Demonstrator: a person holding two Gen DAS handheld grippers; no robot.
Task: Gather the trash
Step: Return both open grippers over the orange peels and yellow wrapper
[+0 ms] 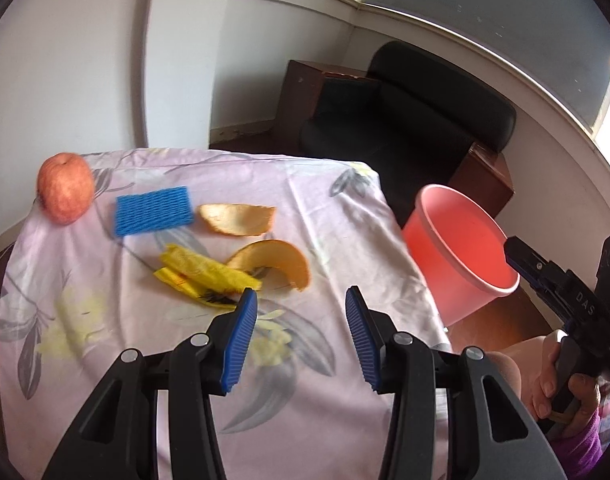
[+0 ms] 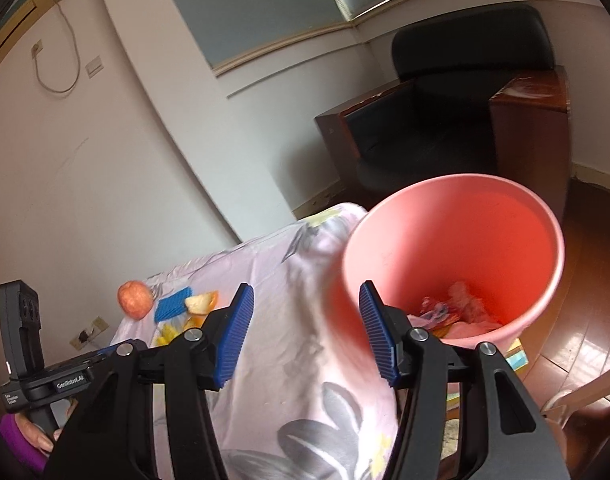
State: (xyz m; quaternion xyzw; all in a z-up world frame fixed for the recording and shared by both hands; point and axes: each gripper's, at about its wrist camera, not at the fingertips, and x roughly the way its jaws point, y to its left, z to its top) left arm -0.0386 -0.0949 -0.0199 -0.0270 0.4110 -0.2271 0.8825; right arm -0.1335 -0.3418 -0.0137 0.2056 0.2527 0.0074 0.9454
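On the flowered cloth lie a yellow wrapper (image 1: 203, 276), two orange peels (image 1: 237, 219) (image 1: 279, 264) and a blue foam net (image 1: 153, 211). My left gripper (image 1: 301, 334) hovers open just in front of the wrapper, nothing between its blue pads. A pink bin (image 1: 461, 252) stands beside the table's right edge. In the right wrist view the same bin (image 2: 457, 256) holds some crumpled trash (image 2: 457, 308). My right gripper (image 2: 307, 332) hangs open and empty over the table edge, next to the bin's rim. It also shows at the right edge of the left wrist view, held by a hand (image 1: 545, 376).
A red apple (image 1: 65, 188) sits at the far left corner of the clothed table (image 1: 305, 400). A black armchair (image 1: 405, 120) with wooden sides stands behind the table. Wooden floor (image 2: 577, 344) lies to the right of the bin. White walls close the left.
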